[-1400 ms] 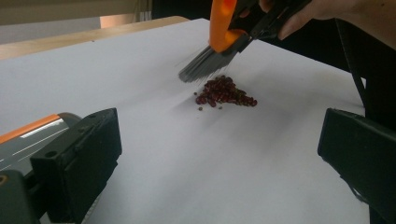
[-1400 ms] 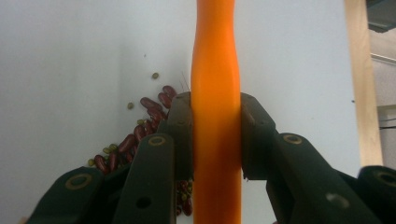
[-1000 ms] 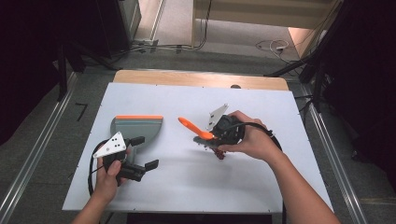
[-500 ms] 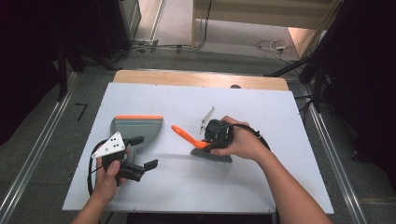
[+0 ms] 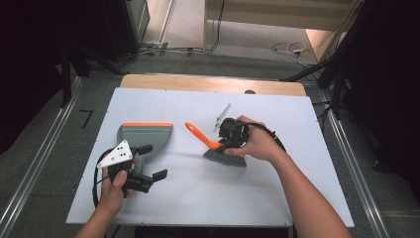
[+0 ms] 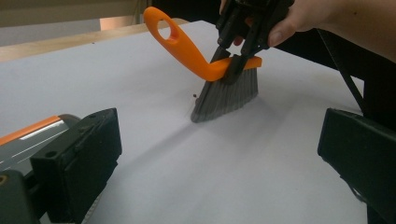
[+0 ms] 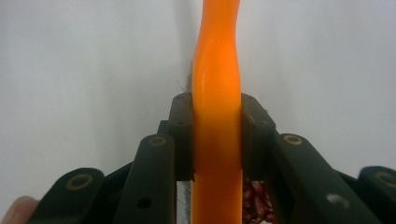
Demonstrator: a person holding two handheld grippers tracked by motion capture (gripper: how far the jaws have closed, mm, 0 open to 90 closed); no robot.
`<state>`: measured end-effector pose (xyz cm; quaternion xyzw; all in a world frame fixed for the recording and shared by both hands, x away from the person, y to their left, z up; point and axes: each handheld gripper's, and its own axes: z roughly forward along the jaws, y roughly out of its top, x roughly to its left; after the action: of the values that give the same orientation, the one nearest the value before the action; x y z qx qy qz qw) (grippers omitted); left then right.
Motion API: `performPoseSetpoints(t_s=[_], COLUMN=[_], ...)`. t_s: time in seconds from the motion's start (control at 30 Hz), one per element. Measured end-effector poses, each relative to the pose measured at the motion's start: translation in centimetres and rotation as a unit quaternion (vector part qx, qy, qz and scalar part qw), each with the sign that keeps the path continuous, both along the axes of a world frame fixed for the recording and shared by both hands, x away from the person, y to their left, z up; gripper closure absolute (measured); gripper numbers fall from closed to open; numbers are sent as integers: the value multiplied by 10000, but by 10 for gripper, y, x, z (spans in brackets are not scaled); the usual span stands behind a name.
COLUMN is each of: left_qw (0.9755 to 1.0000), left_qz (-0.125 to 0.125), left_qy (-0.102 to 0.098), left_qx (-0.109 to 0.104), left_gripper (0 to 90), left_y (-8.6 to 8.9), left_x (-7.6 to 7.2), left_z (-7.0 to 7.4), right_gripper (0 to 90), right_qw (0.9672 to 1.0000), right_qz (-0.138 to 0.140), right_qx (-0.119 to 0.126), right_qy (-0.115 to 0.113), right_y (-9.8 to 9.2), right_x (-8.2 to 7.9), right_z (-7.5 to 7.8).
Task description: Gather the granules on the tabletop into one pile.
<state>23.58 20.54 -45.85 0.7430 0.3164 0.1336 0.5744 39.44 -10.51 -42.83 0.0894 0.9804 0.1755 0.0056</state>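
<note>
Work in hand: sweeping w/ brush (image 5: pixel 224 152) toward dustpan (image 5: pixel 144 137), judging by the layout.
Right hand-held gripper (image 5: pixel 229 145): jaws clamped tight on brush's orange handle (image 7: pixel 217 93), one pad each side; handle runs straight out ahead of it, loop end farthest off.
Brush position: bristles (image 6: pixel 227 97) hang below the right hand-held gripper, tips on or just above the white bench (image 5: pixel 208 198); can't tell which for sure.
Left hand-held gripper (image 5: pixel 148 163): jaws wide apart, nothing betw. them; rests on bench. Dustpan sits just beside it, to one side of its jaws, not gripped.
Dustpan: flat on bench, orange lip on the side away from the person; well apart from brush, which is ahead of the left jaws.
Debris: small dark speck (image 6: pixel 194 95) on bench right by the bristles; reddish-brown bits (image 7: pixel 257 205) close under the right hand-held gripper, behind the handle. Exact amt unclear.
Done so far: brush picked up, held firm, brought down to the bench.
Left to do: prob. most of it. Dustpan not yet held or angled, debris not yet in the pan, nothing visibly collected.
Next, as a guess: left grabs pan, right drags bristles toward it.
</note>
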Motion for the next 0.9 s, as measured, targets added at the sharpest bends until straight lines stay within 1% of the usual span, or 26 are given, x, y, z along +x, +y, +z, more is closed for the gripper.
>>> performPoseSetpoints(t_s=[0.07,0.1,0.17,0.23,0.27,0.3,0.33,0.37,0.4,0.43,0.47,0.5,0.57,0.6,0.63,0.67,0.7,0.73,0.77,0.8,0.83,0.87,0.9], left_qw=[10000,10000,10000,10000,10000,10000,10000,10000,10000,10000,10000,10000,10000,10000,10000,10000,10000,10000,10000,10000,10000,10000,10000], left_qz=[1,-5,-7,-8,-4,-9,-6,-9,-10,-13,-17,-14,-13,-16,-16,-16,-15,-14,-13,-15,-14,-15,-14], left_qy=[4,5,7,2,4,-1,-1,3,4,11,16,19,24,19,19,20,17,13,14,17,25,21,28], left_qx=[2,5,4,3,1,-13,-14,-12,-5,-7,-2,4,1,-4,-5,-13,-5,-12,-16,-17,-8,-11,8], left_gripper=[3,3,3,3,3,3,3,3,3,3,3,3,3,3,3,3,3,3,3,3,3,3,3], left_y=[0,0,0,0,0,0,0,0,0,0,0,0,0,0,0,0,0,0,0,0,0,0,0], left_x=[0,0,0,0,0,1,1,1,1,1,1,1,1,1,1,1,1,1,1,1,1,1,1], left_z=[0,0,0,0,0,0,0,0,-1,-1,-1,-1,-1,-1,-1,-1,-1,-1,-1,-1,-1,-1,-1], right_gripper=[689,689,689,689,689,689,689,689,690,690,690,690,690,690,690,690,690,690,690,690,690,690,689], right_qw=[10000,9999,9999,9999,9998,9998,9996,9997,9996,9997,9997,9997,9996,9995,9994,9990,9988,9981,9978,9969,9964,9958,9956], right_qz=[-67,-73,-96,-131,-116,-141,-169,-139,-198,-183,-106,-117,-190,-116,-213,-271,-334,-423,-471,-587,-644,-691,-692], right_qx=[-16,4,7,37,55,29,90,36,77,59,61,51,123,191,234,287,336,405,413,457,475,505,527], right_qy=[-47,-145,-56,-42,-129,-161,-193,-201,-197,-172,-219,-219,-151,-210,-159,-191,-157,-183,-203,-246,-263,-328,-356], right_y=[0,0,-2,-2,-2,-2,-2,-2,-2,-2,-3,-3,-5,-7,-9,-11,-13,-17,-20,-24,-27,-33,-36], right_x=[2,4,7,8,9,9,8,8,7,7,8,7,6,8,6,6,5,3,3,1,0,0,0], right_z=[1,1,0,0,0,1,0,1,1,2,3,4,7,9,11,14,18,23,26,31,34,38,40])
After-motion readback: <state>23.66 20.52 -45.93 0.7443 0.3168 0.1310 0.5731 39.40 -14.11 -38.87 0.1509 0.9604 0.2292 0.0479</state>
